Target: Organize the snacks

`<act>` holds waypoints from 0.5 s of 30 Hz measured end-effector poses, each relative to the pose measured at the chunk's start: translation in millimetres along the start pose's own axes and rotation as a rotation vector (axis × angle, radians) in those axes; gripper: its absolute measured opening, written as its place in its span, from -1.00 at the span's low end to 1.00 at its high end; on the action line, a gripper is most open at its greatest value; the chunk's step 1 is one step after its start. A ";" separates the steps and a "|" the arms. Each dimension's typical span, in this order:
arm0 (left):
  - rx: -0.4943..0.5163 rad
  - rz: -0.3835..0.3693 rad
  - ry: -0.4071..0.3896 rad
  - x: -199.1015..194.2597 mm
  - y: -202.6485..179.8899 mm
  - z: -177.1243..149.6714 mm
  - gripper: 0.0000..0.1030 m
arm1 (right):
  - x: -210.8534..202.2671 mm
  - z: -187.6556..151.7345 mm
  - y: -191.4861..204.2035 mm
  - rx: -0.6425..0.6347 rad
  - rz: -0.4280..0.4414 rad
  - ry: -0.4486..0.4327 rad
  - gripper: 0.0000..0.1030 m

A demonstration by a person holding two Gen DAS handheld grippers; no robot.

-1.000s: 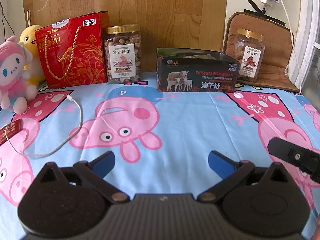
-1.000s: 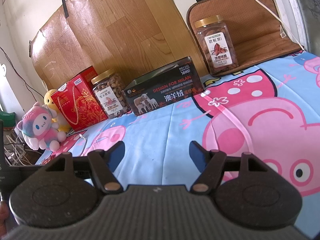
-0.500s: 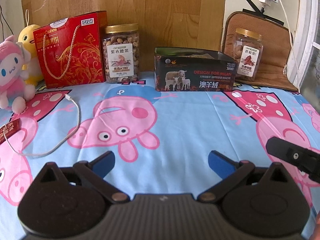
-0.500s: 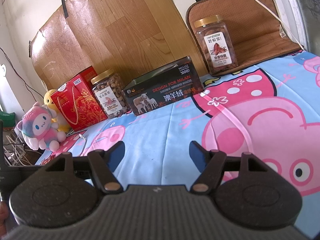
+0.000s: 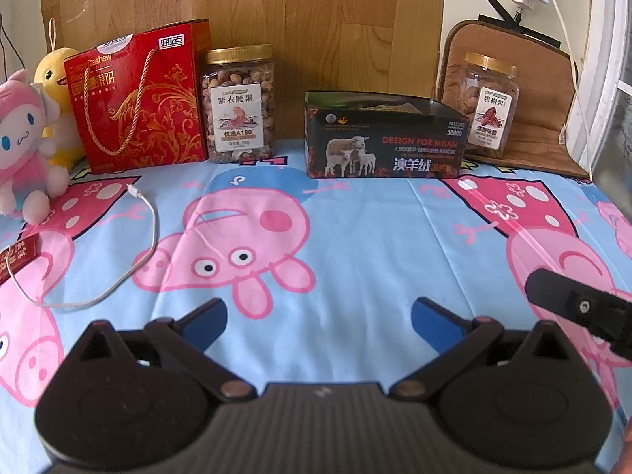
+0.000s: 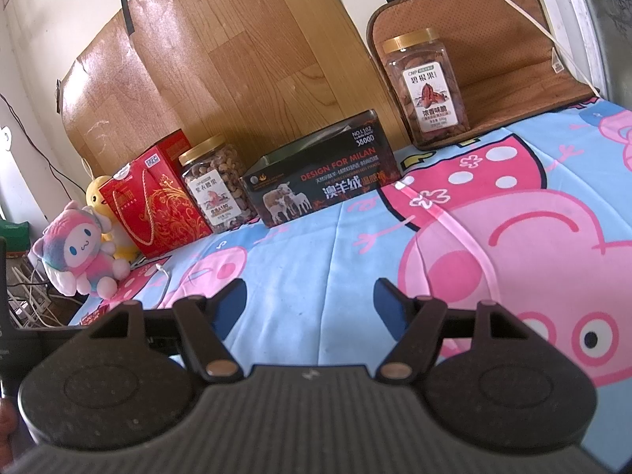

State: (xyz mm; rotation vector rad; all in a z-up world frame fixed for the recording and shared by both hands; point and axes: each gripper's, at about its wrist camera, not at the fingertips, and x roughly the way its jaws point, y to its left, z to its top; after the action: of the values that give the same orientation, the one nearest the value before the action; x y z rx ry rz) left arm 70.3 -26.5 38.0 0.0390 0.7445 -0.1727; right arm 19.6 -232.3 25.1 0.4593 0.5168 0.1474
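Note:
Along the back wall stand a red cashew gift box point(image 5: 138, 112) point(image 6: 156, 201), a gold-lidded jar of cashews point(image 5: 238, 106) point(image 6: 215, 189), an open black box point(image 5: 383, 144) point(image 6: 324, 177) and a gold-lidded jar of pecans point(image 5: 489, 106) point(image 6: 428, 91). My left gripper point(image 5: 319, 316) is open and empty, low over the cartoon sheet point(image 5: 355, 237), well short of the boxes. My right gripper point(image 6: 310, 300) is open and empty too; part of it shows at the right edge of the left wrist view point(image 5: 572, 304).
A pink plush point(image 5: 21, 150) point(image 6: 79, 256) and a yellow duck plush point(image 5: 55, 79) sit at the far left. A white cable point(image 5: 134, 249) loops on the sheet beside a small red packet point(image 5: 15, 258). A brown cushion point(image 5: 541, 94) leans behind the pecan jar.
The left wrist view has shifted slightly, with the back row sitting a little lower and more to the left. The right gripper has barely moved. Both stay open.

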 end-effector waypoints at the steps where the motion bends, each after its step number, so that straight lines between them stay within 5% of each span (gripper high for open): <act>1: 0.000 0.001 0.000 -0.1 -0.1 0.0 1.00 | 0.0 0.0 0.0 0.000 0.000 0.000 0.42; 15: -0.006 -0.002 0.009 2.3 -0.6 -0.1 1.00 | 0.5 -0.3 -0.7 0.001 0.000 -0.001 0.42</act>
State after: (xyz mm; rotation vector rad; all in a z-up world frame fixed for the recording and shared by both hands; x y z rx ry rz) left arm 71.8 -27.4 36.4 0.0333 0.7545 -0.1721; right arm 19.9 -232.6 24.3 0.4600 0.5155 0.1467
